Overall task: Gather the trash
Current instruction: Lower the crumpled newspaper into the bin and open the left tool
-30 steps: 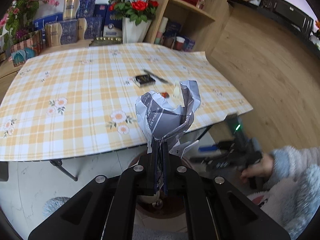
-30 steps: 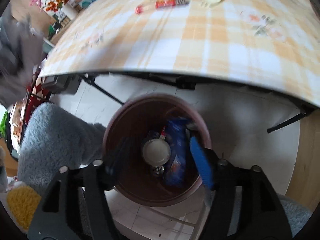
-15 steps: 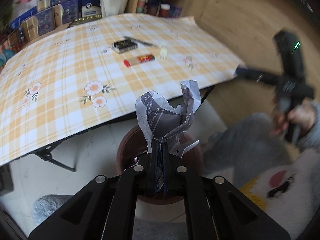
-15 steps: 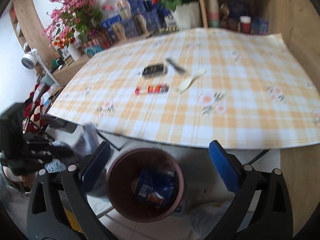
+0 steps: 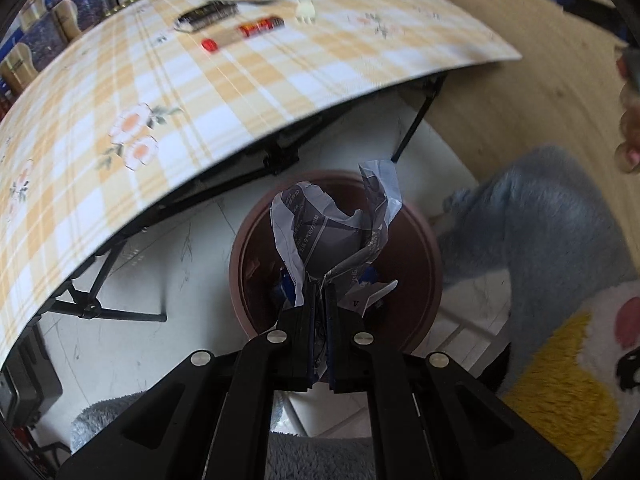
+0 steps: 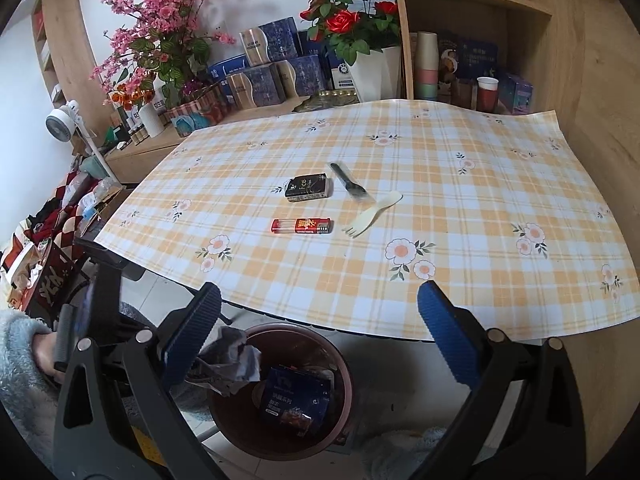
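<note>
My left gripper (image 5: pixel 319 292) is shut on a crumpled grey paper (image 5: pixel 332 236) and holds it right above the brown round bin (image 5: pixel 424 280) on the floor. The paper (image 6: pixel 228 364) and the bin (image 6: pixel 340 364), with a blue packet (image 6: pixel 296 396) inside, also show in the right wrist view. My right gripper (image 6: pixel 320 328) is open and empty, above the bin and facing the table. On the checked tablecloth (image 6: pixel 460 208) lie a black box (image 6: pixel 308 187), a red lighter-like pack (image 6: pixel 302 225), a black fork (image 6: pixel 350 184) and a cream fork (image 6: pixel 374 213).
The folding table's black legs (image 5: pixel 416 128) stand just behind the bin. Flower pots (image 6: pixel 372 68), boxes and a shelf with cups (image 6: pixel 428 64) line the wall behind the table. My fluffy grey sleeve (image 5: pixel 540 220) is to the right of the bin.
My left gripper has carried the paper down from the table edge to above the bin. My right gripper has risen from over the bin and now faces the tabletop.
</note>
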Motion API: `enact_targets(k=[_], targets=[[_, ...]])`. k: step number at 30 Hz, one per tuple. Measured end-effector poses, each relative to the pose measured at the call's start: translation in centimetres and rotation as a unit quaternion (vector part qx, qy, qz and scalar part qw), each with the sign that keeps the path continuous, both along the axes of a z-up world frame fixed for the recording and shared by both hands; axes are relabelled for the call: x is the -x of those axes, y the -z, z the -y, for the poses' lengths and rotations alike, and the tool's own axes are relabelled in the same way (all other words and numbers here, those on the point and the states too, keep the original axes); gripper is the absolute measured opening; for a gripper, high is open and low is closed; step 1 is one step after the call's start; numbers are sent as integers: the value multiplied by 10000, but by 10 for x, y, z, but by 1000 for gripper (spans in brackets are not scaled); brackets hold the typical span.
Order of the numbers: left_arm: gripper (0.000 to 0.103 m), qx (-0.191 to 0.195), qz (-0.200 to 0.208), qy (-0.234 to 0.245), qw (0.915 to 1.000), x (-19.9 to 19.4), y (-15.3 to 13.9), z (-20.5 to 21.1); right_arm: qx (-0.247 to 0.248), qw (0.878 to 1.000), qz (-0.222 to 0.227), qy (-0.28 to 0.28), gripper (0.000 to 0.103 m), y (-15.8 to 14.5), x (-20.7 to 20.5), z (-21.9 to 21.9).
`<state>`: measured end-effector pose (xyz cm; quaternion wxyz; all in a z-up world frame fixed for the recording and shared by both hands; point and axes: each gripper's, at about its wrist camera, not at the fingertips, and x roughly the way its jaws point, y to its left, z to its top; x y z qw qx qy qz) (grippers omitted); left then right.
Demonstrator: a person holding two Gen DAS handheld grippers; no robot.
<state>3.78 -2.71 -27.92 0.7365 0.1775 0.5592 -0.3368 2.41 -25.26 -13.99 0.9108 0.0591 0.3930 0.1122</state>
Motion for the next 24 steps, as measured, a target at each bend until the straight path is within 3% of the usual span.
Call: enact_targets(k=[6,9,11,13,18,21,24], targets=[[6,-181,-241,49,9995,-4,16,3,29,10000,-78,3,97,5,1,0],[11,-176,-272,-2,9995,-7,18,2,24,9999,-95,33,97,6,1,1],[21,-71,-277,-63,9996,-7,15,1,22,9999,-105,60,97,6,1,2],[51,58,-171,-170,9997,-8,8,-1,19,9999,-117,89,97,7,1,4],[81,440,180,-426,9980,-12,-18,-9,51,9998,-108,151,97,7,0,7],[91,691,507,-622,9944,-16,-39,-15,130,9996,-96,220,97,7,-1,9],[95,866,915,-892,9880,-21,-62,-22,220,9994,-63,241,97,6,-3,10]])
